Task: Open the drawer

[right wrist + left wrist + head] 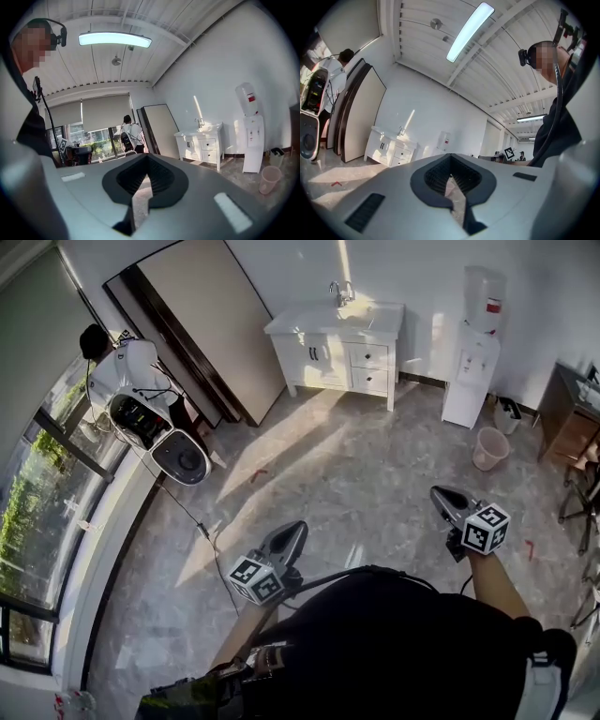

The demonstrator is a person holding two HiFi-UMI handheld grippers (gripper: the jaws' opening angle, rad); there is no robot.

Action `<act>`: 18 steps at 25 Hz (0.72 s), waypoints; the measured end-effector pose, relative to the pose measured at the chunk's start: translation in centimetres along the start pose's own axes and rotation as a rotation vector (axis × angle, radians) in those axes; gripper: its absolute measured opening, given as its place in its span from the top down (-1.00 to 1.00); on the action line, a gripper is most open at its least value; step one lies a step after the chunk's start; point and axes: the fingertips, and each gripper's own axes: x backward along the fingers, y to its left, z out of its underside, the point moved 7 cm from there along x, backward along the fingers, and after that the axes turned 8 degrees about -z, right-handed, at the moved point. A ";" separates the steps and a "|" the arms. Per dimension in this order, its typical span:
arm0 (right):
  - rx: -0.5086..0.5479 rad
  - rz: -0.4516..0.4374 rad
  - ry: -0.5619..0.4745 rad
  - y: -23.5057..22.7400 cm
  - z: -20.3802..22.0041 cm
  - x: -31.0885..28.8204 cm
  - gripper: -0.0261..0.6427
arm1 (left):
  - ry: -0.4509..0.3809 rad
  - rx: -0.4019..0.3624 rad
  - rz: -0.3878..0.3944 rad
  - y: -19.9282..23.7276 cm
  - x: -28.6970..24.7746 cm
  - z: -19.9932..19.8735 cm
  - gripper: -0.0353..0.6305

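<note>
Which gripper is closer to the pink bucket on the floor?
Right. The pink bucket stands ahead of the right gripper; the left gripper is well off to the bucket's left.

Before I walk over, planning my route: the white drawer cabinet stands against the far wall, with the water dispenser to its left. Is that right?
No. The head view shows the water dispenser to the right of the cabinet, not its left. The cabinet does stand against the far wall.
</note>
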 end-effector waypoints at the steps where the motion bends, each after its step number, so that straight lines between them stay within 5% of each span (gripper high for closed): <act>1: 0.003 -0.007 -0.004 -1.4 -0.5 0.1 0.94 | -0.003 0.005 -0.002 -0.4 -1.4 0.0 0.90; 11: -0.053 0.008 -0.025 -10.0 -1.0 0.5 0.94 | 0.056 -0.020 0.008 -0.4 -10.1 -0.5 0.90; 18: -0.081 0.111 -0.019 -12.8 -0.4 -0.7 0.94 | 0.097 0.003 0.105 3.3 -15.8 -0.1 0.90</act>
